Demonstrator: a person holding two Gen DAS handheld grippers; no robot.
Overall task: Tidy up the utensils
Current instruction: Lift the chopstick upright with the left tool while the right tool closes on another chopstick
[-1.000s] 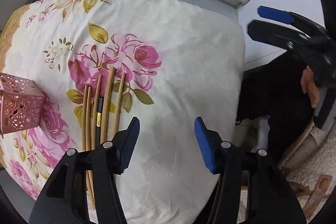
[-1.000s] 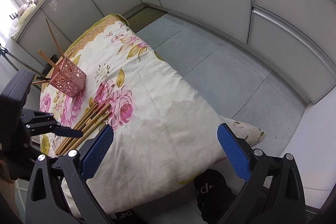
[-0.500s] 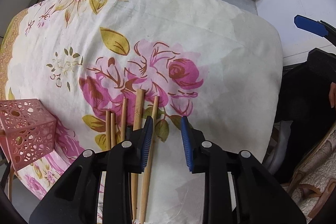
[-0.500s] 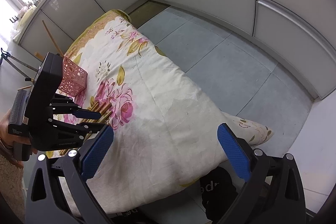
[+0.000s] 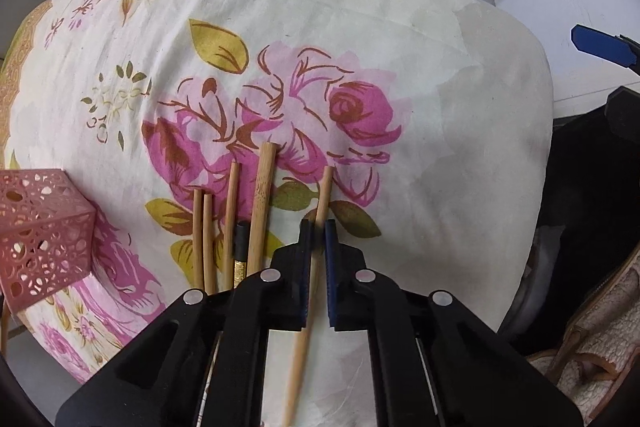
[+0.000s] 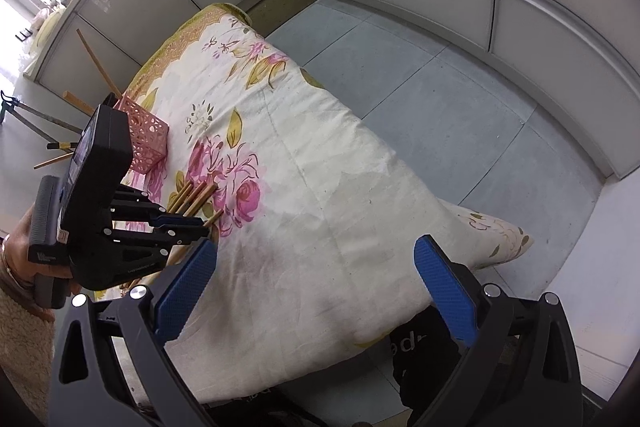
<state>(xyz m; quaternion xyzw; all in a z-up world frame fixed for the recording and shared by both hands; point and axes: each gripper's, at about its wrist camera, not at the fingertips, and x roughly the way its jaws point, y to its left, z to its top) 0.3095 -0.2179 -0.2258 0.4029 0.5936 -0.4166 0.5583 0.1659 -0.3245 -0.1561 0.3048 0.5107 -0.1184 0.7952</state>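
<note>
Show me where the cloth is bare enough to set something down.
Free: the wide plain stretch of the floral cloth from the pink rose print to its near and floor-side edges. Crowded: the strip between the pink basket and the left gripper, where the chopsticks lie.

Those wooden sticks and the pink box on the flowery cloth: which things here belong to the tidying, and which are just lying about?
Part of the job:
- thin wooden chopstick, pinched by the left gripper
- loose wooden chopsticks beside it
- pink perforated holder, already holding some sticks
- right gripper, open, waiting

Just there:
- floral cloth
- dark bag on the floor
</note>
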